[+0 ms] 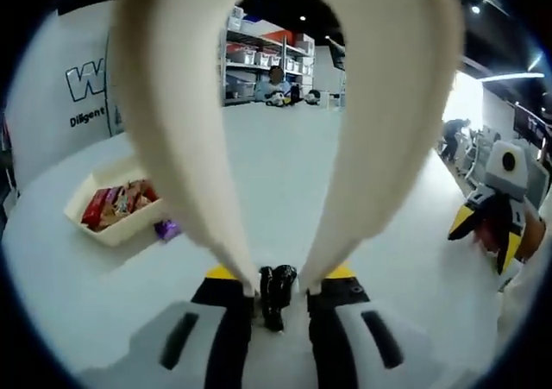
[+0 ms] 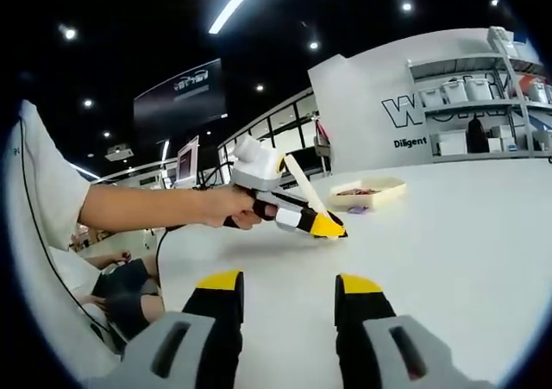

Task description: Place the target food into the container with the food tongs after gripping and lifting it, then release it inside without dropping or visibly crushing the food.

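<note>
Clamping the cream tongs [image 1: 276, 147] at their hinge, our left gripper [image 1: 278, 287] fills frame centre; the snack-filled container [image 1: 110, 208] sits at mid left. Our right gripper [image 2: 287, 290] stands spread, carrying nothing.

White surface [image 1: 285, 173] underfoot of everything. Metal shelving [image 1: 267, 61] with storage bins at the far end, white wall panel with dark lettering [image 2: 414, 113] beside it. Ceiling spotlights and one light strip [image 2: 237, 1] overhead. Small purple wrapper [image 1: 166, 229] on the surface.
</note>
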`<move>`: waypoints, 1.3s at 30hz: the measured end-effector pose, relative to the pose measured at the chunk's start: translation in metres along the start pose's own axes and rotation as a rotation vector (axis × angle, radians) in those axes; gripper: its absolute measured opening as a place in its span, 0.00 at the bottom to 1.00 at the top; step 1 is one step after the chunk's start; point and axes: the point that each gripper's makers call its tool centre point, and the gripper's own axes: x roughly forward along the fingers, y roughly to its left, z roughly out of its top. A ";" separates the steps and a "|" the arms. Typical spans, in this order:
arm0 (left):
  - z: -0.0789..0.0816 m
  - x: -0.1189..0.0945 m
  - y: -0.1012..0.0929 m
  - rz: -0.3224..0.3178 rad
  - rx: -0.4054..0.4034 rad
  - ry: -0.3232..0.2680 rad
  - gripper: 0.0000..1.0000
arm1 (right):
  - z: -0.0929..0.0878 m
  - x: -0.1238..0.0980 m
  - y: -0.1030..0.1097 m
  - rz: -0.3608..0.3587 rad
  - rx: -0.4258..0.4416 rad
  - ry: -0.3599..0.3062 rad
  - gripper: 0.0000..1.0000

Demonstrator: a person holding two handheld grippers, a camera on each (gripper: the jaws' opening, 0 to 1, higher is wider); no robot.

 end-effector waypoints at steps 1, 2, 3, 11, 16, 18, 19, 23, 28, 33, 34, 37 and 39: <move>-0.001 -0.003 0.006 0.030 0.030 -0.003 0.18 | 0.000 0.000 0.000 0.000 0.001 0.000 0.37; 0.000 -0.005 0.004 0.030 0.027 -0.010 0.18 | 0.000 0.000 -0.001 -0.002 0.002 0.001 0.37; 0.001 -0.005 0.001 0.038 0.036 -0.002 0.18 | 0.000 0.000 -0.002 -0.002 0.002 0.002 0.37; 0.001 -0.007 -0.001 0.052 -0.024 -0.014 0.17 | -0.001 0.000 -0.003 -0.010 0.011 0.002 0.37; -0.002 -0.012 0.000 0.023 -0.017 0.017 0.17 | 0.000 -0.002 -0.005 -0.014 0.006 -0.003 0.37; -0.001 -0.013 -0.005 0.003 -0.100 0.008 0.17 | -0.001 -0.001 -0.006 -0.015 0.021 0.000 0.37; 0.006 -0.012 0.000 0.026 -0.042 -0.022 0.17 | -0.002 -0.001 -0.006 -0.018 0.017 0.006 0.37; 0.012 -0.014 0.008 0.035 -0.049 -0.014 0.17 | -0.004 0.001 -0.005 -0.019 0.005 0.016 0.37; 0.029 -0.016 0.016 0.026 -0.053 -0.038 0.17 | -0.003 0.001 -0.007 -0.025 0.009 0.015 0.38; 0.054 -0.016 0.035 0.060 -0.035 -0.054 0.17 | 0.004 0.002 -0.008 -0.024 0.070 -0.013 0.47; 0.057 -0.015 0.036 0.045 -0.045 -0.047 0.17 | 0.009 0.002 -0.008 -0.015 0.094 -0.031 0.49; 0.065 -0.011 0.053 0.076 -0.059 -0.053 0.17 | 0.014 0.004 -0.010 -0.027 0.095 -0.040 0.57; 0.069 -0.007 0.060 0.077 -0.040 -0.052 0.17 | 0.015 0.006 -0.012 -0.041 0.085 -0.041 0.61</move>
